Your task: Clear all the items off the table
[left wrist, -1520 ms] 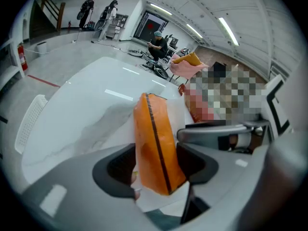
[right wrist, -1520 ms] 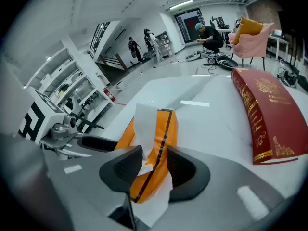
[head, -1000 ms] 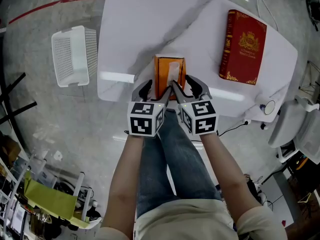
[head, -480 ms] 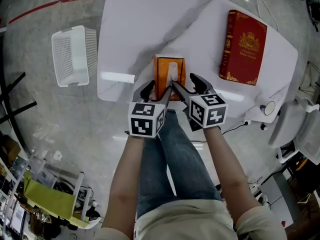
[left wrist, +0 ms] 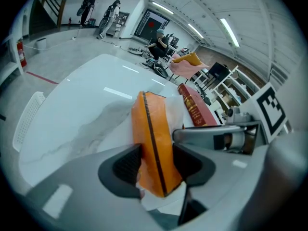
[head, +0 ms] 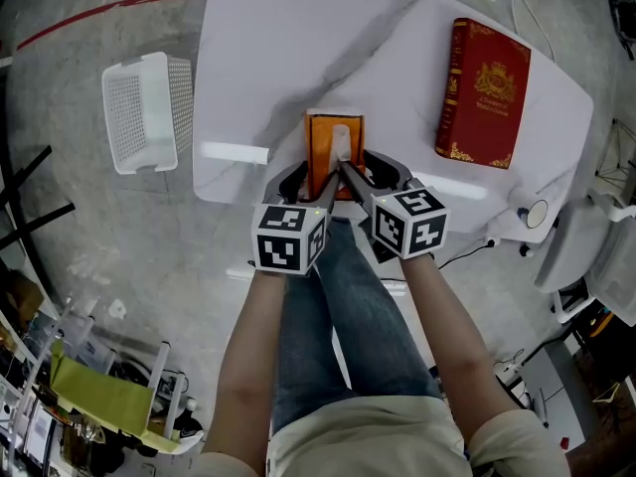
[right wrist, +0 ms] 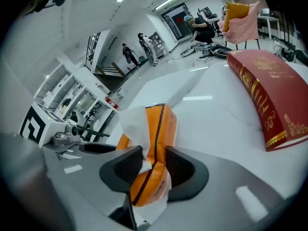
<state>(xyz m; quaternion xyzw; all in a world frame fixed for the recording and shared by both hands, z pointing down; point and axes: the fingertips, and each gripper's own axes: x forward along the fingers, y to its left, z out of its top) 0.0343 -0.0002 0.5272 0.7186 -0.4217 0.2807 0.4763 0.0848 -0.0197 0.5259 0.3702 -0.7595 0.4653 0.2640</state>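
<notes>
1. Grippers both grip one thing, the tissue pack (head: 336,152), which sits at the near edge of the white marbled counter (head: 278,58), just beyond my knees.
2. The tissue pack (left wrist: 151,129) is orange with a dark seam line, and a white tissue stands out of its top slot.
3. My left gripper (head: 306,182) is clamped on the pack's near left part. Its jaws have just been closing, and in the left gripper view both dark ribbed pads of the left gripper (left wrist: 156,165) press the orange wrapper from either side.
4. My right gripper (head: 370,174) is clamped on the near right part. Its jaws have just been closing too. In the right gripper view the right gripper (right wrist: 153,167) squeezes the tissue pack (right wrist: 156,134), with a fold of white tissue caught against one pad.
5. The two grippers lie side by side, their inner jaws close together over the pack's middle.
6. I cannot tell whether the pack's near end is lifted off the counter.
7. A red hardcover book (head: 484,92) with gilt ornament lies flat farther right on the counter, well apart from the pack.
8. A white perforated plastic basket (head: 144,112) stands on the floor just left of the counter.
</notes>
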